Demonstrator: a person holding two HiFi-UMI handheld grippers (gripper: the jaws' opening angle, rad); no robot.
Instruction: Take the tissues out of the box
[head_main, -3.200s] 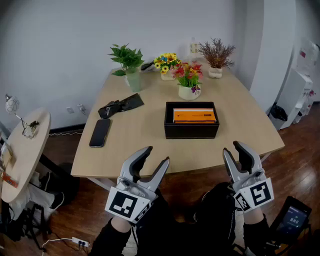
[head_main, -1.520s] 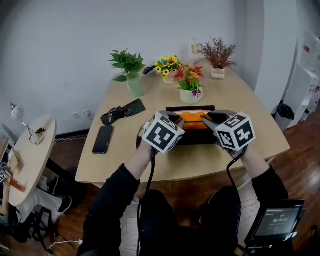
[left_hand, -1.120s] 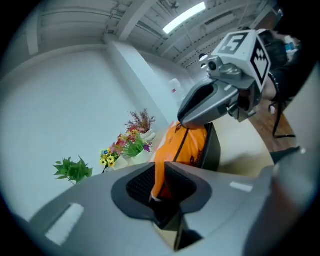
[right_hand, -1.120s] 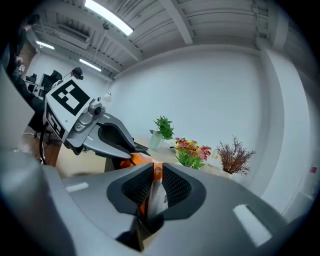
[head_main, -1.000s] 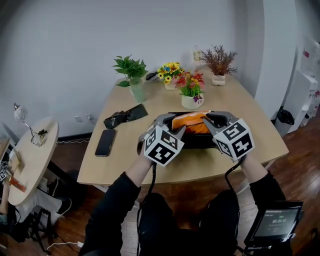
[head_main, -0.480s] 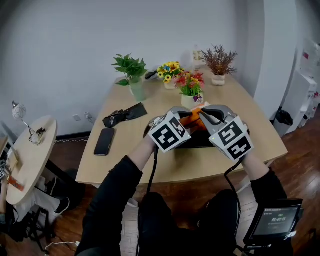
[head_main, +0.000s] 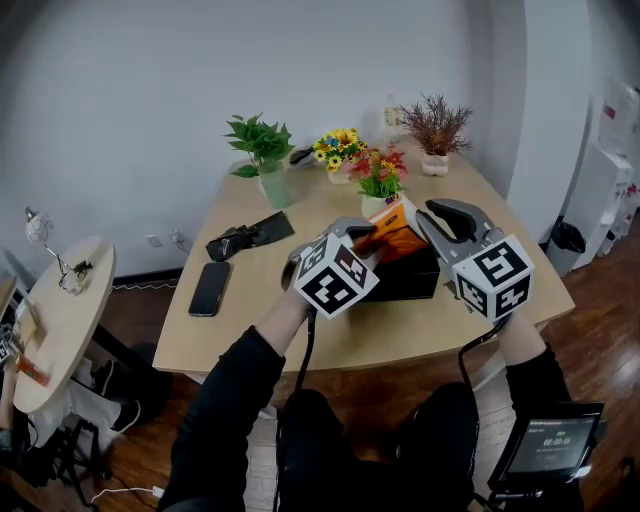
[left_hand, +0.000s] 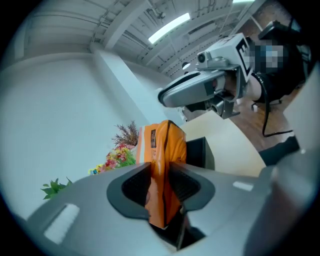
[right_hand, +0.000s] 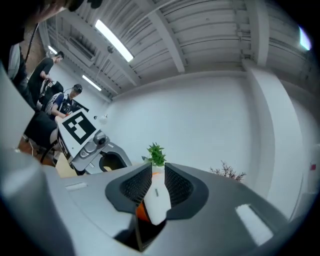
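Observation:
An orange tissue pack (head_main: 395, 238) hangs tilted above the black box (head_main: 410, 282) on the wooden table (head_main: 250, 330). My left gripper (head_main: 365, 240) is closing, and its pads press both sides of the pack (left_hand: 162, 150) in the left gripper view. My right gripper (head_main: 457, 222) stands just right of the pack with its jaws opening. The pack's white end (right_hand: 154, 202) still sits low between them, and the pads no longer clamp it. The box (left_hand: 201, 152) shows behind the pack, with the right gripper (left_hand: 200, 92) above it.
A phone (head_main: 210, 288) and a black pouch (head_main: 245, 232) lie on the table's left part. A green plant (head_main: 262, 150), two flower pots (head_main: 378, 178) and a dried plant (head_main: 435, 125) line the far edge. A round side table (head_main: 55, 320) stands left. People (right_hand: 55, 95) stand far off.
The pack has come up out of the box. The left gripper opened wide, then closed on it. The right gripper let go and drew off to the right.

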